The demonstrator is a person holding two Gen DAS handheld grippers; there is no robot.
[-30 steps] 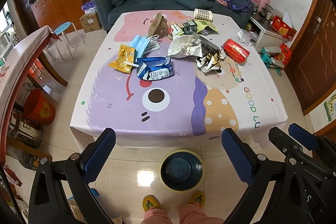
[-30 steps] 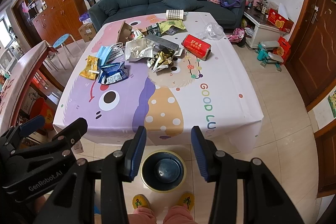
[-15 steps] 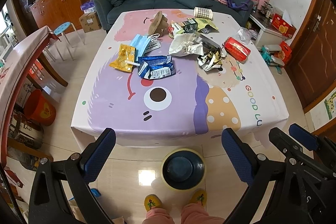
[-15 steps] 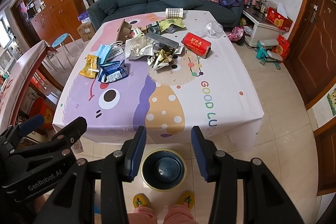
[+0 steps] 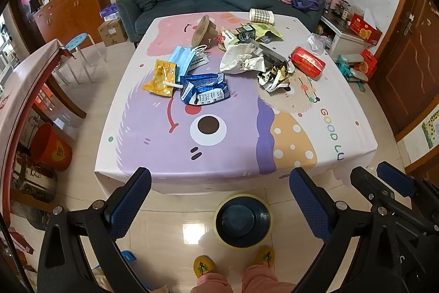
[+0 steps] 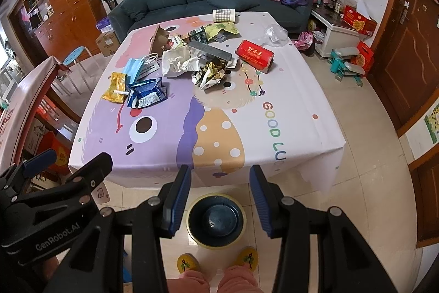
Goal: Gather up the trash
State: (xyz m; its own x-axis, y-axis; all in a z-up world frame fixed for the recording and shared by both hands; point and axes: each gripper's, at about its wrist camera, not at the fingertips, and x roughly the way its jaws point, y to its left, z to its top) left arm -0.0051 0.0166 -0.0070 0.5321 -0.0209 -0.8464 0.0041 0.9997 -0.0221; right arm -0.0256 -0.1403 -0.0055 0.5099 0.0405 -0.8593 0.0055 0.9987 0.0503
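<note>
The trash sits heaped on the far half of the table [image 5: 208, 155], well away from the person standing at the near edge: a yellow wrapper [image 5: 161, 77] just beside a blue foil packet [image 5: 204, 91], a blue face mask [image 5: 182, 59], crumpled white paper [image 5: 241, 61], a gold-and-silver foil wad [image 5: 275, 76] and a red packet [image 5: 307, 62], with more boxes and bags behind them. On the floor between the table's near edge and the person's slippers stands a round bin [image 5: 242, 221] (dark inside, pale yellow rim), placed, I judge, so that pieces can be carried back and dropped straight down into it. Both tools hang above that bin, angled down across the table, likely a ready stance before the first reach. The left gripper [image 5: 219, 199] has its jaws wide apart with nothing between them. The right gripper [image 6: 219, 195] is parted more narrowly, also empty, touching nothing. No piece has been picked up yet, so the collecting looks barely begun.
</note>
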